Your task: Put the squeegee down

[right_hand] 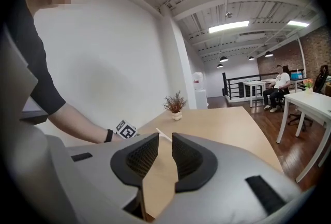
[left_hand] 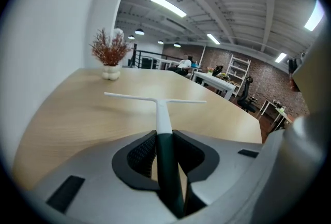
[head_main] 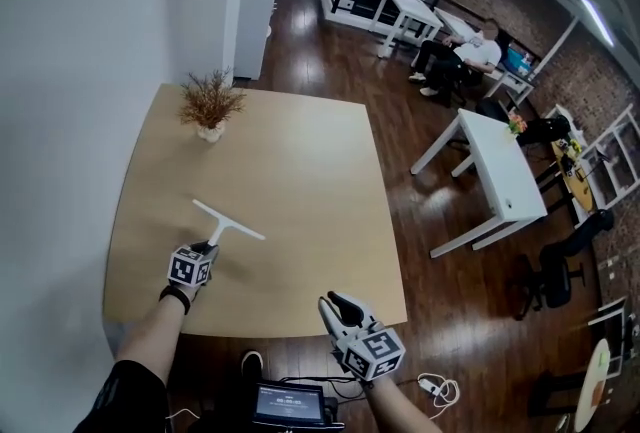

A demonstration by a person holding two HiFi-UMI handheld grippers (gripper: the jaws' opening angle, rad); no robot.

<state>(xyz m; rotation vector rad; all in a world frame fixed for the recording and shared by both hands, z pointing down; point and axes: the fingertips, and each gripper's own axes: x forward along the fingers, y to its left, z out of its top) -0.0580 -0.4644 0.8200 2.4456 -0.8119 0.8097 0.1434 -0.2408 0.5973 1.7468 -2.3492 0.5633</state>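
The squeegee (head_main: 228, 222) has a white T-shaped blade and a dark handle. My left gripper (head_main: 207, 249) is shut on that handle over the near left part of the tan table (head_main: 300, 171). In the left gripper view the handle (left_hand: 166, 166) runs up between the pads, and the blade (left_hand: 155, 97) lies crosswise, low over the tabletop. Whether the blade touches the wood cannot be told. My right gripper (head_main: 336, 306) hangs at the table's near edge, right of the squeegee. Its jaws (right_hand: 165, 141) stand a little apart with nothing between them.
A small pot of dried plants (head_main: 210, 107) stands at the table's far left, by the white wall. White tables (head_main: 500, 176) and a seated person (head_main: 470, 51) are off to the right across dark wood floor. A device with a screen (head_main: 290, 406) sits below the near edge.
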